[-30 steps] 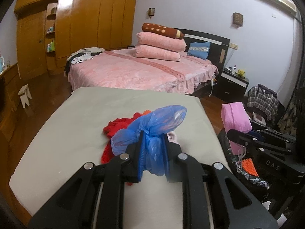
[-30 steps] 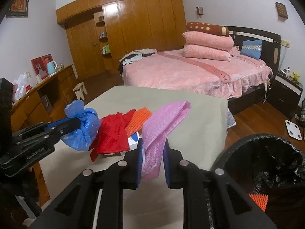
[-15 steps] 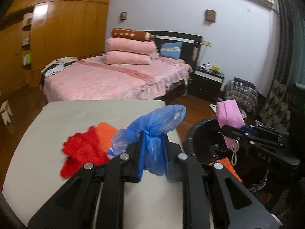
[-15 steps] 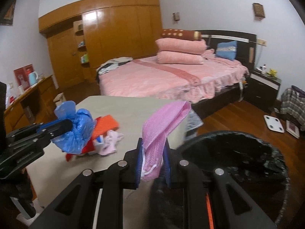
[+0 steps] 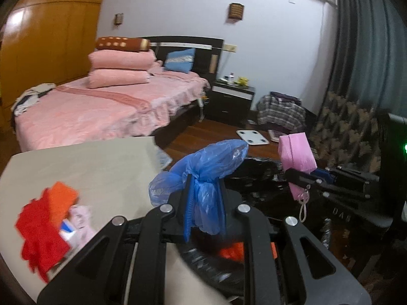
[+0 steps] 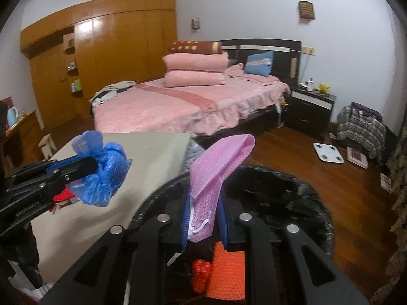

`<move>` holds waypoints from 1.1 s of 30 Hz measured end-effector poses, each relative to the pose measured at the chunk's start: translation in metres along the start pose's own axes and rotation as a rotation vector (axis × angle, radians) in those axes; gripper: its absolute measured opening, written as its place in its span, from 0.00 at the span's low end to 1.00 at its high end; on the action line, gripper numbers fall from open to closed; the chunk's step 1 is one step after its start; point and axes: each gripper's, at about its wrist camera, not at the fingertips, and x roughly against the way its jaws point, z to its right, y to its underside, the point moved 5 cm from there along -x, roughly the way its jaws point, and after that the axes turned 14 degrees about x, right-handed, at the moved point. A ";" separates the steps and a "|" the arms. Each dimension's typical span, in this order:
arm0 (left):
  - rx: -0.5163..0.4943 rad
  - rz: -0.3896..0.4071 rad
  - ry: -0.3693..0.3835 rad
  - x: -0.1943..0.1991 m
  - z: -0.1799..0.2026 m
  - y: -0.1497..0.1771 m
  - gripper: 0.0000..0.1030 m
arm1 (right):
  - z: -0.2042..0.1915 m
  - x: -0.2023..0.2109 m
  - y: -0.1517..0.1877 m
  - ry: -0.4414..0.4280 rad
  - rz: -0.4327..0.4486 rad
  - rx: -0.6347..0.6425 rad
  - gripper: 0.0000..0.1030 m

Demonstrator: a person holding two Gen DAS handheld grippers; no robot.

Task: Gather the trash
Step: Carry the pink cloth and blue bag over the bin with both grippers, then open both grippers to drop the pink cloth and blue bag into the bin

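Observation:
My left gripper (image 5: 204,198) is shut on a crumpled blue plastic bag (image 5: 208,170), held over the near rim of a black-lined trash bin (image 5: 254,178). My right gripper (image 6: 203,218) is shut on a pink mesh bag (image 6: 216,167), which stands above the bin (image 6: 305,193) opening. Orange mesh and a red scrap (image 6: 223,272) lie inside the bin. From the right wrist view the left gripper (image 6: 89,165) with the blue bag (image 6: 104,175) hangs at the left, over the table's edge. The left wrist view has the right gripper (image 5: 302,178) with its pink bag (image 5: 296,155) at the right.
A grey table (image 5: 89,162) holds a pile of red, orange and pale pink trash (image 5: 48,221). Behind it is a pink bed (image 6: 183,104), a dark nightstand (image 6: 313,109), a white scale (image 6: 328,152) on the wooden floor and a wooden wardrobe (image 6: 106,50).
Both grippers have swung right from over the table toward the bin, each keeping its bag. The table pile has slid to the left in both views and the bin now fills the lower part.

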 end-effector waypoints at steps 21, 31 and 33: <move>0.068 -0.012 -0.048 -0.004 -0.030 0.000 0.83 | 0.023 0.011 0.023 0.099 -0.023 -0.019 0.94; 0.084 0.077 -0.282 0.060 -0.113 0.000 0.86 | -0.038 -0.009 -0.007 -0.030 0.028 0.011 0.94; 0.103 0.087 -0.324 0.071 -0.133 -0.001 0.86 | -0.055 -0.017 -0.013 -0.059 0.031 0.022 0.94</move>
